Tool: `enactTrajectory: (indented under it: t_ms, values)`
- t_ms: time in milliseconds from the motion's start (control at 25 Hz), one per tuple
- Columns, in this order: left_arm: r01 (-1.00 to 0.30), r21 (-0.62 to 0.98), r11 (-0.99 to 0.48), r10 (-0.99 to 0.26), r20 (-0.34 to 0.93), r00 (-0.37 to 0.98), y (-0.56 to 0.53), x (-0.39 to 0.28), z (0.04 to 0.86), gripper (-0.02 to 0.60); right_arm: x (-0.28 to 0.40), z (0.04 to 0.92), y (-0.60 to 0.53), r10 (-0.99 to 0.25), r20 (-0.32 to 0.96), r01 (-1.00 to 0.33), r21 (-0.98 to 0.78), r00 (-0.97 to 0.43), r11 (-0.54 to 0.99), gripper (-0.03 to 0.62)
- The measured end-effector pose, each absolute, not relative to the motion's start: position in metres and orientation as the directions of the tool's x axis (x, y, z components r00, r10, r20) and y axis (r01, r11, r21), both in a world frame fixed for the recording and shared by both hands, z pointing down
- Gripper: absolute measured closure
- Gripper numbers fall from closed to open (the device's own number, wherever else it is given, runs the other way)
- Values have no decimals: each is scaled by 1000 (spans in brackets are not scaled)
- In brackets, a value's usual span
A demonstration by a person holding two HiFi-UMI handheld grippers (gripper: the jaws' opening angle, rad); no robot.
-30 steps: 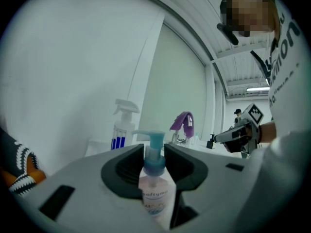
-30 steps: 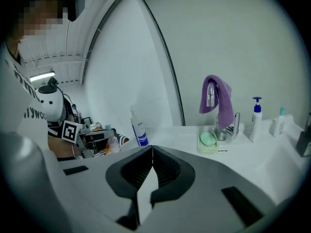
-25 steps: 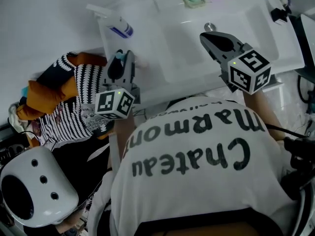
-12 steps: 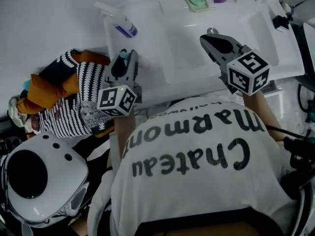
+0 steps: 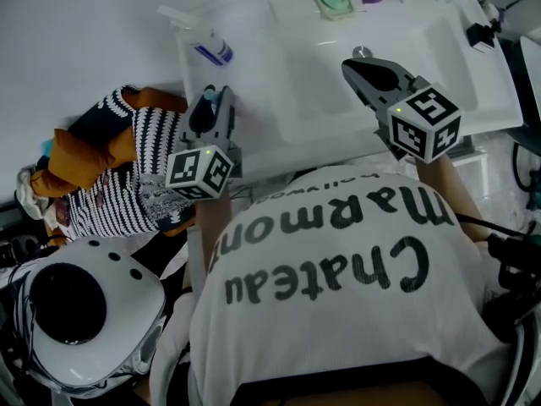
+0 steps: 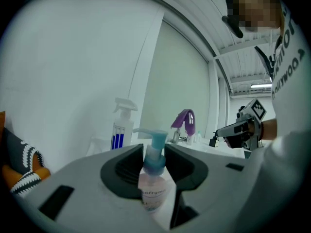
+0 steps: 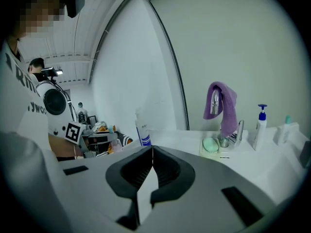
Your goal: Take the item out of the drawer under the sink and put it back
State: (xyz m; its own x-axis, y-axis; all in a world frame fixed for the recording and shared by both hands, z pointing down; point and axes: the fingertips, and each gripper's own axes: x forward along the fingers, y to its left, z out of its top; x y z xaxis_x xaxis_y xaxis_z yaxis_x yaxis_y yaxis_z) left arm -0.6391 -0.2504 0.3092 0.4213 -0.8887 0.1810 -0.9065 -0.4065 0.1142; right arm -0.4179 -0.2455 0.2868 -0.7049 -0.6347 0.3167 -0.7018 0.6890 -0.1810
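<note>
Pump bottle (image 6: 153, 192) gripped by neck, L hand-held gripper (image 6: 153, 149).

Your left tongs (image 6: 154, 149) are matt grey plastic, the pump bottle (image 6: 153, 191) clear plastic, the sink (image 5: 338, 83) glossy white; soft purple cloth (image 7: 226, 110) hangs over a shiny metal tap (image 7: 214, 103).

Left claw (image 6: 153, 150) clamps a pump bottle (image 6: 153, 191); right claw (image 7: 152, 150) closed.

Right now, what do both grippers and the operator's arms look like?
Left gripper and right gripper match: grey bodies, black ribbed jaw pads, a white cube with black square markers and a green light on each. Forearms bare; white T-shirt with black lettering.
</note>
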Motion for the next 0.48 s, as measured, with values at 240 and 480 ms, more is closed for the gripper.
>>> enactTrajectory:
  t_ms: [240,480]
  values:
    - [-907,114,-405,-889,184,420,-250,-640,310,453,-419,288,-246,-634,314,-701,-184,-707,690,583]
    - [-910,111,-399,-893,178,413,-247,-643,311,453,-420,289,-245,-628,312,-694,-183,-713,697,583]
